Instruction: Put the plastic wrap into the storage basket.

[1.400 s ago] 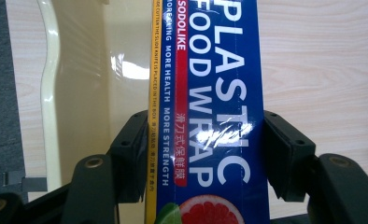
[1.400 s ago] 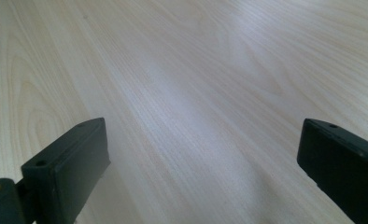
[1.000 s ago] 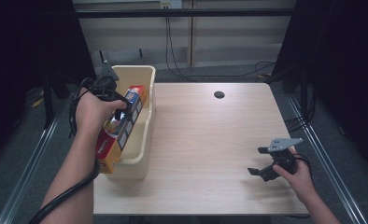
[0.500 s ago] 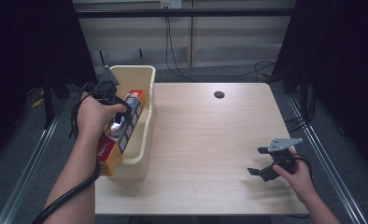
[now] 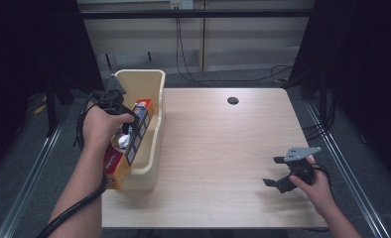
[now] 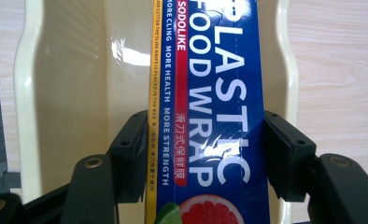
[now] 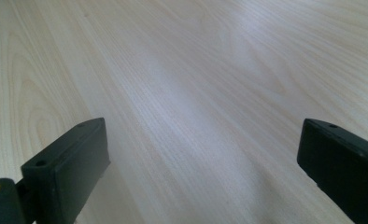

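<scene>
Left claw (image 6: 205, 154) clamps glossy cardboard wrap box (image 6: 205, 93) over smooth plastic bin (image 6: 79, 93).

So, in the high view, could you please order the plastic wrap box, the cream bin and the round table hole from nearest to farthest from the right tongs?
1. Round table hole: up the table from the right tongs, toward the far edge.
2. Cream bin: across the table, along its left edge.
3. Plastic wrap box: inside the bin, gripped by the left tongs, farthest left.

Light wood-grain table (image 5: 223, 148) with a dark round grommet hole (image 5: 232, 100) near its far edge. Grey floor (image 5: 30, 163) with metal rails (image 5: 340, 163) alongside. Black cables (image 5: 183, 54) against a pale wall panel (image 5: 253, 44); dark curtains (image 5: 367, 74) at both flanks.
</scene>
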A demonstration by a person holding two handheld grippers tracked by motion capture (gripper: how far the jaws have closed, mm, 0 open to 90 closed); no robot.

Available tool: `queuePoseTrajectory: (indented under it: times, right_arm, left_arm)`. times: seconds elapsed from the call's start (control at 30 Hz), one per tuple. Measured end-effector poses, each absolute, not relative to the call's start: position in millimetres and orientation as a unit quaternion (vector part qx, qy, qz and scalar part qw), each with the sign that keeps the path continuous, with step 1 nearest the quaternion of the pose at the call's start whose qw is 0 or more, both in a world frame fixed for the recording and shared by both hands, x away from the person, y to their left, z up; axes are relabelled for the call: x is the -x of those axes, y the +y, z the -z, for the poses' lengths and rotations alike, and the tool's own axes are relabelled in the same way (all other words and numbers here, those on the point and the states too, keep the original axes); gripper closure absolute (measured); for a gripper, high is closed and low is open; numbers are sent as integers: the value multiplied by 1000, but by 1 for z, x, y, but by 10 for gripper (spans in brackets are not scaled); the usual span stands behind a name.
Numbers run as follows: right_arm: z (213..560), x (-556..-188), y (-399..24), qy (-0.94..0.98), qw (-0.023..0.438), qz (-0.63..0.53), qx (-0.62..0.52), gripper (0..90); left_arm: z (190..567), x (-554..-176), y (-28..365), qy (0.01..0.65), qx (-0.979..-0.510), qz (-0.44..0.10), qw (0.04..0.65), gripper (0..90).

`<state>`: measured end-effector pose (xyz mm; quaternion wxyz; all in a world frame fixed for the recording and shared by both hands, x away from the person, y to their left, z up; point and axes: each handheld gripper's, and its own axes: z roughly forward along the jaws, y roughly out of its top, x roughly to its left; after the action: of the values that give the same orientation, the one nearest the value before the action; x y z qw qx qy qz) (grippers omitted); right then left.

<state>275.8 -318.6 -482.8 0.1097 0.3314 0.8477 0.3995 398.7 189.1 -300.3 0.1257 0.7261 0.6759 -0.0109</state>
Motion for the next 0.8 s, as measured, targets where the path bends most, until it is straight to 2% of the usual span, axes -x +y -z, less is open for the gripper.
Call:
queuePoseTrajectory:
  times: [0.8]
  right_arm:
    - [483,-276,-318,847,108,-401,-331,24]
  left_arm:
    - [312,-401,192,686,-718,25,117,403]
